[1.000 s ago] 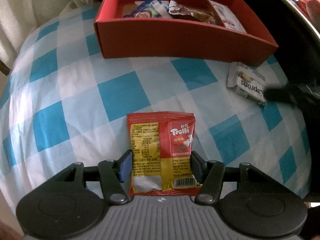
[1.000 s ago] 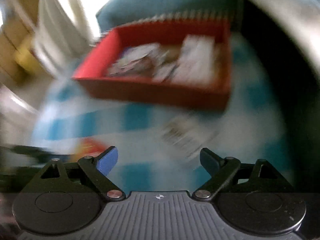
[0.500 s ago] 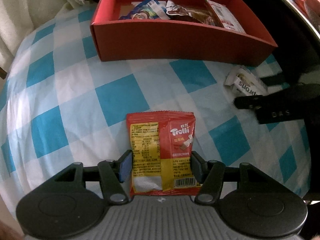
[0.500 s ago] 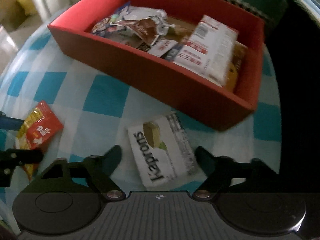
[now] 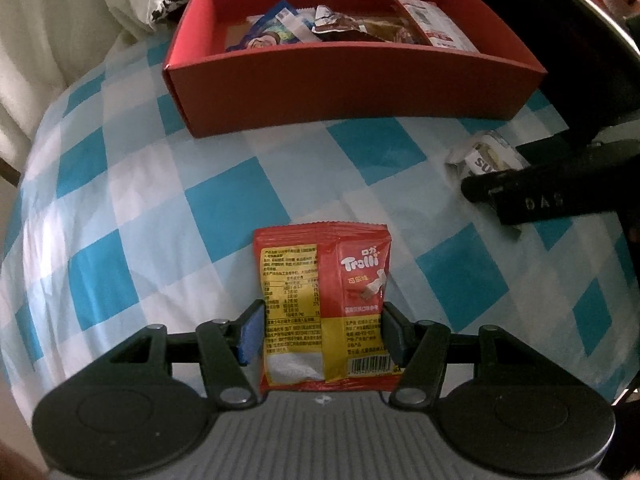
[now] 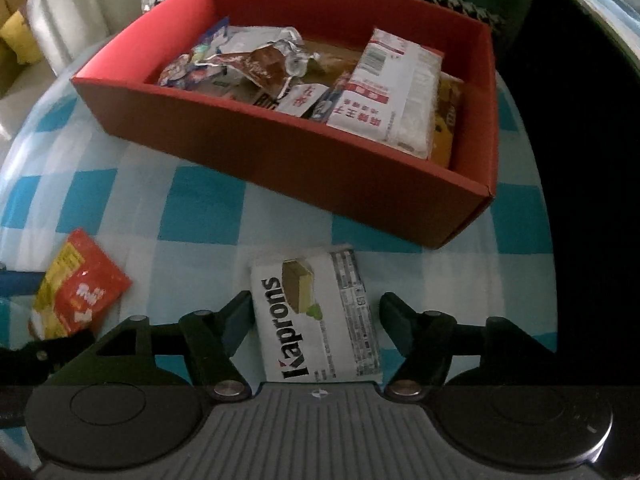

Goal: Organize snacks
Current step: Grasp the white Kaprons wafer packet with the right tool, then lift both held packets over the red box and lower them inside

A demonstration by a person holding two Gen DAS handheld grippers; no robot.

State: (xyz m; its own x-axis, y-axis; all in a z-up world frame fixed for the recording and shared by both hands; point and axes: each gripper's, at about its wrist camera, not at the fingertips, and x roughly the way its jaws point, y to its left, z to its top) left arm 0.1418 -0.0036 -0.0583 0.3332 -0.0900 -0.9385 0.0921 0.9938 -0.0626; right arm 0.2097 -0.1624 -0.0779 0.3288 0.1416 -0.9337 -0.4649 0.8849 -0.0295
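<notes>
My left gripper [image 5: 323,326] is shut on a red and yellow Trolli packet [image 5: 322,280], held above the checked cloth; the packet also shows in the right wrist view [image 6: 76,286]. My right gripper [image 6: 316,320] is open and straddles a white Kaprons packet [image 6: 316,316] that lies on the cloth, with a gap on the right side. That packet shows partly in the left wrist view [image 5: 480,156], behind the right gripper's finger [image 5: 520,188]. A red box [image 5: 352,80] with several snack packets stands at the back; it also shows in the right wrist view [image 6: 280,152].
A blue and white checked cloth [image 5: 160,216] covers the round table. White curtain fabric [image 5: 48,32] hangs at the left. A dark area lies past the table's right edge [image 6: 580,160].
My right gripper has swung down and in over the Kaprons packet, which now lies between its fingers. My left gripper has moved closer to the red box, still holding the Trolli packet.
</notes>
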